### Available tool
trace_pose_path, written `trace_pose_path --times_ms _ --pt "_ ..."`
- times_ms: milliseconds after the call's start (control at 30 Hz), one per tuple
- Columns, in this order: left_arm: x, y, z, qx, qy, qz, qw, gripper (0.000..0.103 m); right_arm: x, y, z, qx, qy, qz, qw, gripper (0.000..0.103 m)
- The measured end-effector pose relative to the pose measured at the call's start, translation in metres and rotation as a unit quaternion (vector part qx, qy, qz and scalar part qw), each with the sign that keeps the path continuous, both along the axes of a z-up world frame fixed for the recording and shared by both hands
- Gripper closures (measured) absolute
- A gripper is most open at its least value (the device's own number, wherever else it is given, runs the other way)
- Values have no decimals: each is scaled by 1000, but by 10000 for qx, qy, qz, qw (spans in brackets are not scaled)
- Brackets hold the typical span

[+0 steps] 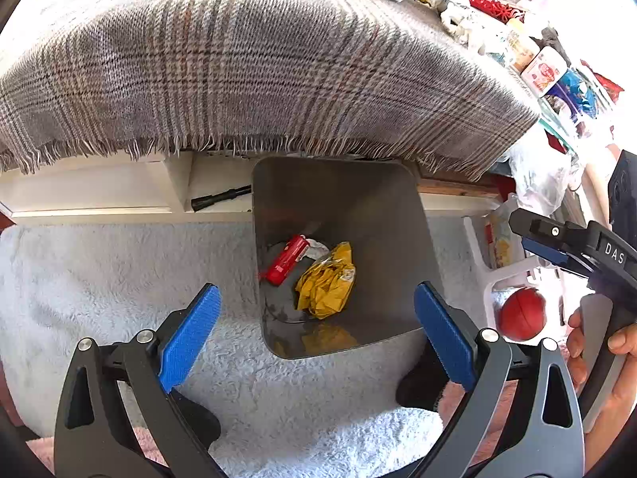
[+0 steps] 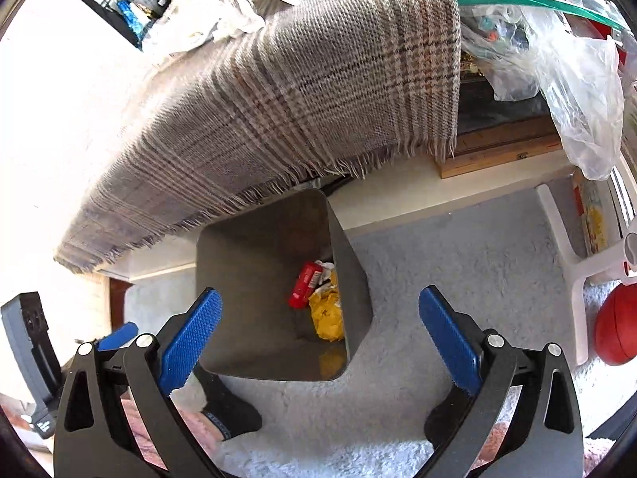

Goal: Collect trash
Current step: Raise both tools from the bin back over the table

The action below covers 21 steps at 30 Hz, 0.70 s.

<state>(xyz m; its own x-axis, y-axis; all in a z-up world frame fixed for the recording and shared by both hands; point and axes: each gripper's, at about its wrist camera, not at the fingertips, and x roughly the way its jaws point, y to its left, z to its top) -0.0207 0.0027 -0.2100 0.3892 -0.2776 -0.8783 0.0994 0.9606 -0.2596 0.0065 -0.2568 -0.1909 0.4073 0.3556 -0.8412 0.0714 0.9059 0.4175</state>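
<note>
with a red wrapper and yellow wrapper lying in the bin, i'm holding both the left gripper and right gripper wide open and empty, while more litter is waiting on the blanket at one o'clock.

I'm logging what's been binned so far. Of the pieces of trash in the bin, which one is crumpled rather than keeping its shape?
The yellow wrapper, a wadded ball in the grey bin. The red packet beside it stays a straight, flat-sided bar.
</note>
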Motion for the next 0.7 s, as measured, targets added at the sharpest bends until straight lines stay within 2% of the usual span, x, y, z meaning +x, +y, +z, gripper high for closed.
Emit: trace_pose_path --times_ms 167,300,467,567,700 --pt "8 -4 24 182 -165 -87 9997 11 7 -2 37 -82 -412 57 9991 3" --pt "24 -2 53 98 -250 -43 9996 11 20 -8 72 -196 -651 -19 9977 3" --pt "55 -9 92 329 -594 -119 9976 11 53 -25 119 -622 -1020 -222 9926 3" --pt "75 -18 108 322 -723 -197 9967 11 77 -37 136 -715 -1134 -362 9903 3" --pt "100 -39 120 368 -824 -383 9952 11 114 -51 143 -675 -1070 -525 9906 3"
